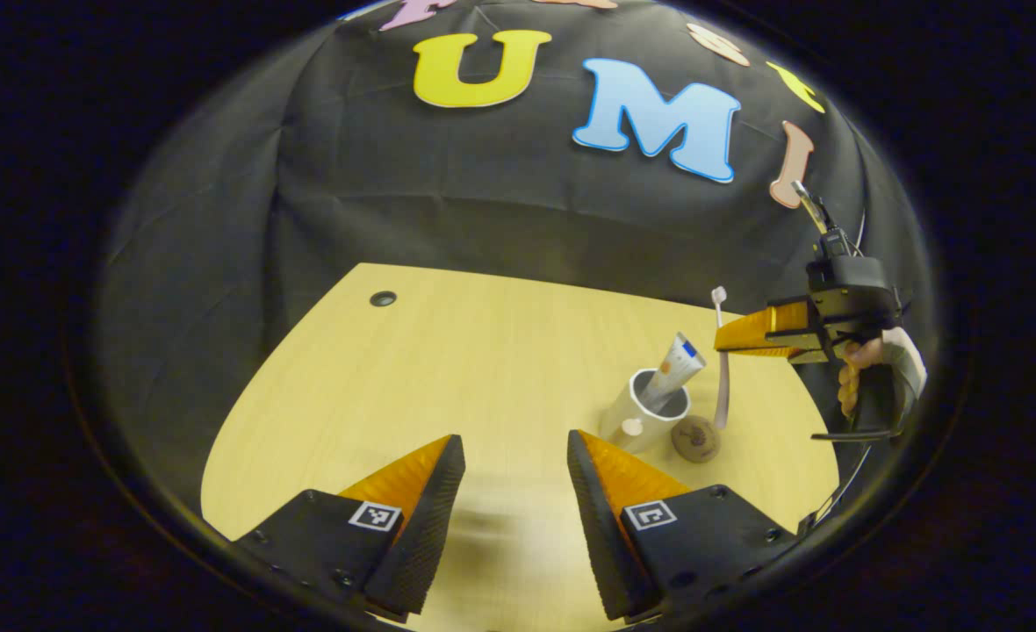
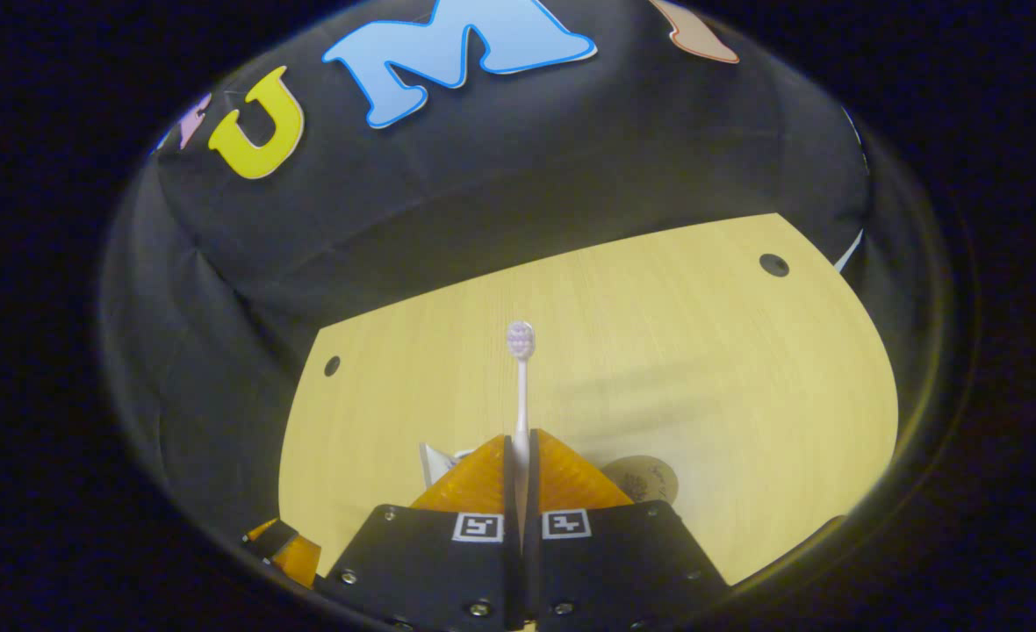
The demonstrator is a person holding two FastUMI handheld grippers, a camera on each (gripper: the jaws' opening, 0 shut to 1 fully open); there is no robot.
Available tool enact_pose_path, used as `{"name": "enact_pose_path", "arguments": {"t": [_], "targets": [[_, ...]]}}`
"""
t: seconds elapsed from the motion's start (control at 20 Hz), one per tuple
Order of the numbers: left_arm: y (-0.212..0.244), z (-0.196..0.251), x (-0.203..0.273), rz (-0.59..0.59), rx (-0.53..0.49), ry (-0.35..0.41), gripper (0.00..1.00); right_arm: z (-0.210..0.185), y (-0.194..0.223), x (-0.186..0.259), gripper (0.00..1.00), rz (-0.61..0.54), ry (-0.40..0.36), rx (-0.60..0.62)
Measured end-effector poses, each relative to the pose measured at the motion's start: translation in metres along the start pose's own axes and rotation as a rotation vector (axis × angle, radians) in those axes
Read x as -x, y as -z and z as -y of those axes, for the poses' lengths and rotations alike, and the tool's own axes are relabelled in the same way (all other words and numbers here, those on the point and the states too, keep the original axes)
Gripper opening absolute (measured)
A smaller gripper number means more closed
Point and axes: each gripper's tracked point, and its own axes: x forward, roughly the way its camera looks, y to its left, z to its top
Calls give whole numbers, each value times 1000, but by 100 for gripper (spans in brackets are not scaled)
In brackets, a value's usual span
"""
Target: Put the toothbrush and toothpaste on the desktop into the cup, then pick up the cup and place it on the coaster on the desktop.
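Observation:
A white cup point(image 1: 643, 410) stands on the wooden desktop point(image 1: 448, 369) with the toothpaste tube point(image 1: 674, 369) leaning inside it. A round brown coaster point(image 1: 696, 438) lies just right of the cup. My right gripper point(image 1: 722, 338), held by a hand, hangs above the coaster's far side, shut on a pale toothbrush point(image 1: 723, 360) that points up. In the right gripper view the toothbrush point(image 2: 521, 386) rises from between the closed fingers of my right gripper point(image 2: 521, 439), with the coaster point(image 2: 643, 478) and a corner of the toothpaste point(image 2: 435, 463) below. My left gripper point(image 1: 516, 439) is open over bare desk.
Small dark grommet holes point(image 1: 383, 298) point(image 2: 773, 264) point(image 2: 332, 365) mark the desktop near its far edge. The black cloth wall rises right behind the desk. Part of the left gripper point(image 2: 285, 549) shows low in the right gripper view.

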Motion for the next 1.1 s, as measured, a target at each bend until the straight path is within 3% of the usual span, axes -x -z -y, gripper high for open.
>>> {"name": "enact_pose_path", "arguments": {"t": [0.1, 0.3, 0.4, 0.5, 0.7, 0.75, 0.9, 1.1], "targets": [[4, -22, 9, -5, 20, -40, 82, -6, -7, -16, 2, 13, 3, -24], [9, -61, 18, -15, 40, -105, 74, -8, -1, -36, 2, 4, 18, -38], [13, -69, 19, -27, 49, -119, 78, -10, -3, -40, 2, 11, 19, -43], [14, -70, 18, -36, 54, -122, 73, -11, -6, -44, 2, 18, 18, -53], [15, -63, 13, -43, 53, -108, 74, -9, -6, -45, 2, 65, 43, 5], [15, -60, 10, -47, 48, -103, 78, -11, -7, -44, 2, 88, 33, 18], [16, -51, 8, -56, 24, -92, 73, -15, -3, -39, 2, 153, -1, 41], [14, -43, 4, -60, 18, -73, 78, -19, 8, -32, 4, 185, -26, 50]]}}
